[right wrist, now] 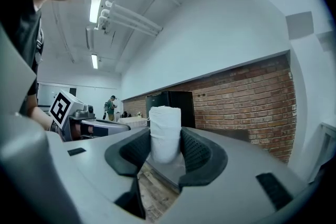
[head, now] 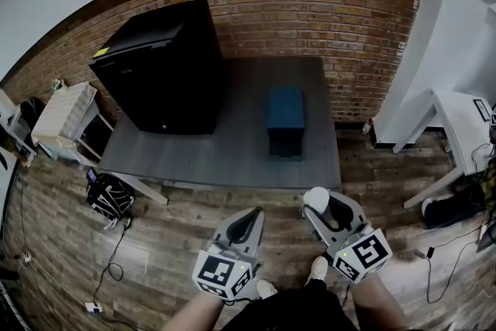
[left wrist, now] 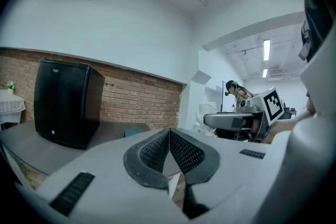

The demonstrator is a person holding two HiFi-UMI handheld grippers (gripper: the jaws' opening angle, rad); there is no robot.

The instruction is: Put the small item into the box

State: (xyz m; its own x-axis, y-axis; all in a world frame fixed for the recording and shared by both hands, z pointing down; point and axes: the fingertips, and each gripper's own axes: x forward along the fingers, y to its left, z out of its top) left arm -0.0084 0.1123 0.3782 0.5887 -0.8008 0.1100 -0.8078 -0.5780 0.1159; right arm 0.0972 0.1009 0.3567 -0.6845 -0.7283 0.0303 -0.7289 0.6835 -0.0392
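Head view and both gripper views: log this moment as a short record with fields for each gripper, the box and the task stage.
right gripper: shut on the white roll, which stands upright between its pads
left gripper: shut, nothing between its jaws
blue box: on the grey table, right of the black cabinet, apart from both grippers
task stage: roll held short of the table's near edge, not yet in the box
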